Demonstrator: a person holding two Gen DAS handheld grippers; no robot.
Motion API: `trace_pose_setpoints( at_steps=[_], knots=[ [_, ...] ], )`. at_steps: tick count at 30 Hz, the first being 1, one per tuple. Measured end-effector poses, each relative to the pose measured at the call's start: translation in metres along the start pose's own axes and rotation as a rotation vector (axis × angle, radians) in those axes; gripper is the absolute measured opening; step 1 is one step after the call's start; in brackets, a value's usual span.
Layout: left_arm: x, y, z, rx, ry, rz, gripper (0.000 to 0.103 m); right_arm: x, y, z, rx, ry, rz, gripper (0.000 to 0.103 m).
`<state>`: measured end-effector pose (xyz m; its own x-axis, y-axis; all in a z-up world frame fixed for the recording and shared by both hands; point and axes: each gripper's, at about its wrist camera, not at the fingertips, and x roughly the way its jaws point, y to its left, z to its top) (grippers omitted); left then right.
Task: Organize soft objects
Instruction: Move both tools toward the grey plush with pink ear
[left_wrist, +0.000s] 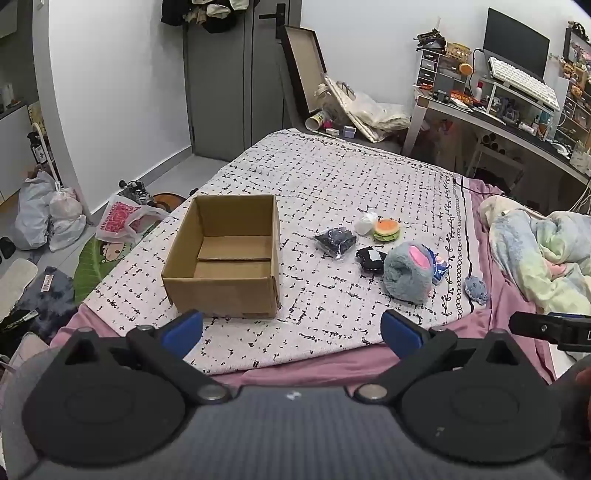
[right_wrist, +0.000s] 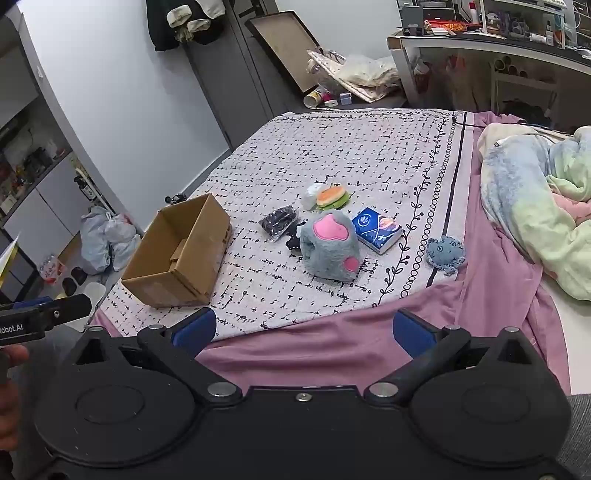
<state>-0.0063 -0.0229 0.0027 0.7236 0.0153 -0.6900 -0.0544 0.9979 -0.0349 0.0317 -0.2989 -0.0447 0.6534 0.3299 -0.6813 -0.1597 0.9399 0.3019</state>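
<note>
A small bedroom with pale walls and a grey door (left_wrist: 221, 81) holds a bed covered by a white cloth with a black dash pattern (left_wrist: 332, 177), laid over a mauve-pink sheet (right_wrist: 332, 350). At the far right of the bed lies a rumpled pastel fleece blanket (right_wrist: 535, 206). Beyond the bed's far end, a framed board (left_wrist: 303, 62) leans on the wall above a heap of bags, and a cluttered desk (left_wrist: 517, 122) carries a dark monitor (left_wrist: 515, 40) and a white keyboard. Plastic bags (left_wrist: 48, 218) sit on the floor at the left.

On the patterned cloth stands an open brown cardboard box (left_wrist: 225, 254), upright, with nothing visible inside. To its right, well apart from it, the soft things lie clustered: a fuzzy grey paw-shaped plush with pink pads (right_wrist: 328, 243), a blue tissue packet (right_wrist: 376, 229) just beside it, a black item in a clear bag (right_wrist: 279, 221), a small black plush (left_wrist: 371, 258), a burger-shaped toy (right_wrist: 330, 197) touching a white wad (left_wrist: 366, 223), and a small blue-grey crocheted creature (right_wrist: 445, 251) near the cloth's edge.

The left gripper (left_wrist: 291, 328) hovers over the near edge of the bed, its blue-padded fingers (left_wrist: 184, 326) spread wide with nothing between them. The right gripper (right_wrist: 303, 328) likewise hangs above the pink sheet, its fingers far apart and empty.
</note>
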Motion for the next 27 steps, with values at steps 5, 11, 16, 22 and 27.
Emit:
trace_pose_setpoints(
  at_steps=[5,11,16,22,27],
  knots=[
    [-0.0002,0.0011,-0.0005,-0.002,0.002,0.006,0.102,-0.0010,-0.0001,-0.0006,-0.002,-0.004,0.003,0.103],
    [-0.0016,0.0014,-0.0011,-0.005,-0.003,0.006,0.102,-0.0062,0.0028,-0.0044,-0.001,-0.009,0.001,0.103],
    [-0.0011,0.0011,-0.0015,-0.002,-0.001,0.008,0.102,-0.0042,0.0014,-0.0008,0.000,-0.012,0.004,0.103],
    [-0.0022,-0.0015,-0.0022,-0.008,-0.004,0.001,0.102,-0.0009,-0.0022,-0.0008,0.000,-0.012,0.003,0.103],
    [-0.0031,-0.0026,-0.0021,-0.009,-0.006,0.004,0.102,-0.0040,-0.0022,0.0002,0.007,-0.017,0.010,0.103]
  ],
)
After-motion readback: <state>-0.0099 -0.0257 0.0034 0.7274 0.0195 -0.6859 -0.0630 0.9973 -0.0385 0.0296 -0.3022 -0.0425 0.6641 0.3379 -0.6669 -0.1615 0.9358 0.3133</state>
